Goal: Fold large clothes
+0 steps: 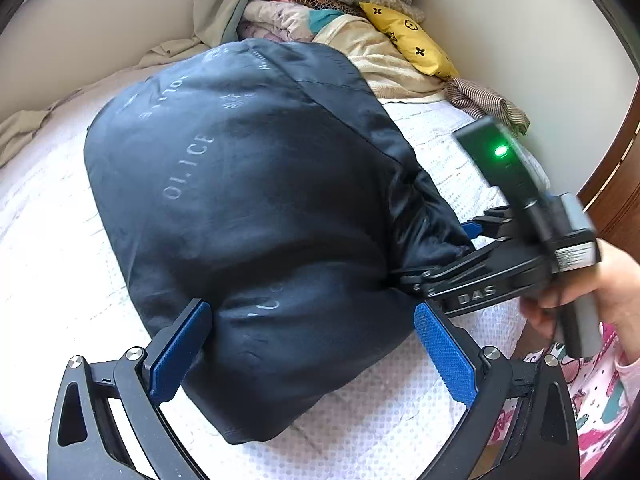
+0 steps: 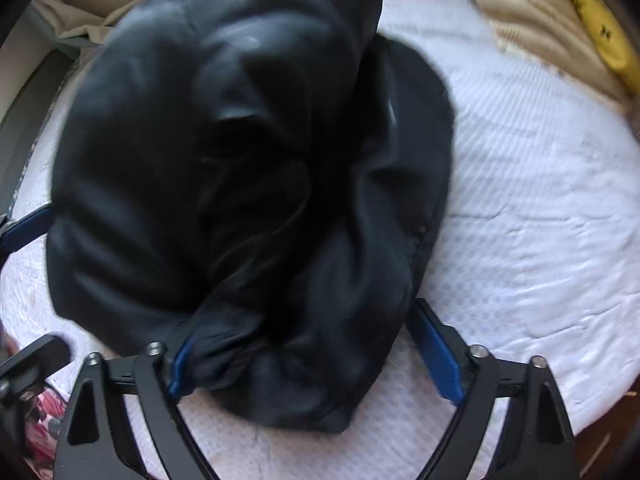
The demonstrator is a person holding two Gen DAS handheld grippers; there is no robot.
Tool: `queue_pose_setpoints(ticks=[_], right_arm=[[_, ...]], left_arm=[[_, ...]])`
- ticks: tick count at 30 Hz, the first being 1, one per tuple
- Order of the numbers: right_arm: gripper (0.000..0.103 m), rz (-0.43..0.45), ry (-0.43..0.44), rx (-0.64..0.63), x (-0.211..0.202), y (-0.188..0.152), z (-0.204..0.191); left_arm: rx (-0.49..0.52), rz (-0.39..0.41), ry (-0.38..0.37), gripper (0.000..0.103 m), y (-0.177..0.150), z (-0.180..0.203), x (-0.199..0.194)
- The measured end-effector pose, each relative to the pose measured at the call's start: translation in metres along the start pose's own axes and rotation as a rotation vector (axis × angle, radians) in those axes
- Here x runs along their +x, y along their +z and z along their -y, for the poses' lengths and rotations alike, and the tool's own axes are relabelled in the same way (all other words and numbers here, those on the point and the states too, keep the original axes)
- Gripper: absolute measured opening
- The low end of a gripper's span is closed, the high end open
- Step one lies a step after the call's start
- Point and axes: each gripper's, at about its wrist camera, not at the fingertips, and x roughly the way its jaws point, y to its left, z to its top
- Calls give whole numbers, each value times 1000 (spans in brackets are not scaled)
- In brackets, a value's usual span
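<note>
We see a dark navy jacket lying bundled on the white quilted bed, filling the middle of the left wrist view, with pale lettering printed across its shiny fabric.

The left hand-held gripper stands spread wide at 6 o'clock in its own view. Its blue fingers flank the near end of the bundle; the one at 7 o'clock touches the fabric, while the one at 5 o'clock stands just beside it. The jaws are released and grip nothing.

The right hand-held gripper comes in from 3 o'clock in the left view, held by the person's hand, with a green light glowing on its body. Its tip meets the bunched edge of the jacket there.

In the right wrist view, which is blurred, the jacket looks almost black and piles up from centre toward 12 o'clock. The right hand-held gripper has its jaws parted wide, a fold of cloth draped over the finger at 7 o'clock and the other finger just clear of the fabric; we cannot tell whether it truly grasps anything.

At 12 to 1 o'clock in the left view lie heaped blankets and a yellow pillow, well apart from the jacket's near end.
</note>
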Motion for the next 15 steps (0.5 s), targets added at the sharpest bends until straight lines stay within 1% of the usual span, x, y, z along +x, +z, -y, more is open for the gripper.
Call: queue_pose_setpoints(ticks=[2,3,5,7,9,10,11,12,15], right_arm=[[100,0,-4,-4,7,2,0],[100,2,7,6,7,3,2],[100,-2,43,40,3,5,7],[100,-10,119,118,-11,6,17],[100,25,179,164,-30,6,23],[100,56,203,174,-43,6,27],[100,80,211,179,-52,5,29],[100,121,220,191,-66,4,33],[100,190,253,230,-88,4,47]], left_arm=[[1,-1,13,102,0,-1,1],[-1,-1,18,102,0,-2,1],[-10,0,30,102,0,-5,3],[-19,2,42,102,0,-7,3],[-38,6,39,102,2,-11,2],[-48,7,34,102,2,-12,1],[-61,9,26,102,3,-14,-1],[-73,9,21,102,4,-16,-3],[-90,8,21,102,4,-18,-7]])
